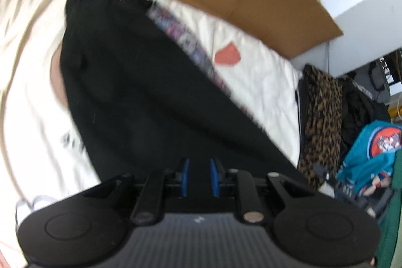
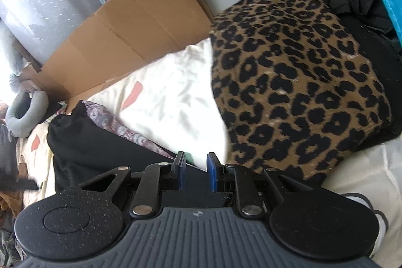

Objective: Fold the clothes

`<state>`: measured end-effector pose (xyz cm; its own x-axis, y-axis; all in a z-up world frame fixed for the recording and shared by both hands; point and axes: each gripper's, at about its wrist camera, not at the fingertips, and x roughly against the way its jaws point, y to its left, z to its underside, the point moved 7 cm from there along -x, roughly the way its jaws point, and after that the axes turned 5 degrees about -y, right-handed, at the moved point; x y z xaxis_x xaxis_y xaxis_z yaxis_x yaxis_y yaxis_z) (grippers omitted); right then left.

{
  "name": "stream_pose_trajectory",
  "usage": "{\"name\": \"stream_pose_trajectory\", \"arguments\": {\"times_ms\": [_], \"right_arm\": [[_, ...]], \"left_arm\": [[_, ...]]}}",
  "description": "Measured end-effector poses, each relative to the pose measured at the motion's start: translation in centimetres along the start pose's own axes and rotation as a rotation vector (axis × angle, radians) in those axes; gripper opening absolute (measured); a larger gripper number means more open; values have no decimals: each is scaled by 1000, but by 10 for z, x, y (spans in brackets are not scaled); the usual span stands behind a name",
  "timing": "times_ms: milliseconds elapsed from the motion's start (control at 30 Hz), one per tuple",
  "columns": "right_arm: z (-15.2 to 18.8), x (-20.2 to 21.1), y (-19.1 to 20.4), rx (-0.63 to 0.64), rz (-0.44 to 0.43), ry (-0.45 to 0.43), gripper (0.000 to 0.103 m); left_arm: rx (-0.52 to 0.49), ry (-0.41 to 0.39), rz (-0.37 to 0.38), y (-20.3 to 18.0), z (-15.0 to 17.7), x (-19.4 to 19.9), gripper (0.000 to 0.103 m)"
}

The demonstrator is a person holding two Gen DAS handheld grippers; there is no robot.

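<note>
Left gripper hangs above the bed, blue pads a narrow gap apart, nothing between them, only the black garment spread below. That dark piece runs from the near right up to a bunched end at the far left, lying on the cream bedding. A strip of purple patterned fabric peeks out along its right edge, and a coral patch shows on the cream just beyond.

Over to the right gripper: jaws also parted a little, empty, with the black garment's edge under them. Just to its right sits the leopard-print cloth, draped over a dark pile. Cream bedding fills the space between the two. Flattened cardboard leans along the far side. A grey neck pillow rests far left. Teal fabric lies bunched beyond the bed's right end.
</note>
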<state>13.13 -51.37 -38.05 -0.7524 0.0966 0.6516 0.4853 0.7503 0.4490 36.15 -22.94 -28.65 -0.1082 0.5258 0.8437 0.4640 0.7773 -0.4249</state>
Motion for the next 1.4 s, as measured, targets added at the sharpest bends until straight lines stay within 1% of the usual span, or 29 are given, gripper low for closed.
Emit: {"name": "stream_pose_trajectory", "arguments": {"times_ms": [133,200,300,367,533,733,867,1033,1100,1267,1400], "right_arm": [[-2,-3,8,7,-18,-1,25],[-2,-5,12,10,-25,1,25],[0,-10,16,15,-27,12,25],[3,-13,19,13,-32,24,25],[9,-21,32,2,-59,64,24],[13,-29,48,26,-84,90,24],[15,-37,51,-59,-110,130,24],[11,-47,62,-6,-97,129,24],[8,-51,65,20,-106,125,24],[-1,-60,72,79,-110,108,24],[-4,-65,75,88,-113,104,24]], "left_arm": [[-23,-46,-7,-10,-39,-12,18],[-37,-41,-20,-13,-54,-25,18],[-24,-29,-54,-14,-77,-45,18],[-33,-36,-83,-15,-91,-55,18],[-37,-50,-135,-10,-118,-70,18],[-65,-49,-201,-8,-147,-92,19],[-64,-57,-229,-4,-152,-105,19],[-48,-78,-242,3,-150,-117,19],[-38,-90,-243,5,-151,-121,18],[-25,-111,-225,10,-155,-124,18],[3,-106,-218,19,-152,-126,18]]}}
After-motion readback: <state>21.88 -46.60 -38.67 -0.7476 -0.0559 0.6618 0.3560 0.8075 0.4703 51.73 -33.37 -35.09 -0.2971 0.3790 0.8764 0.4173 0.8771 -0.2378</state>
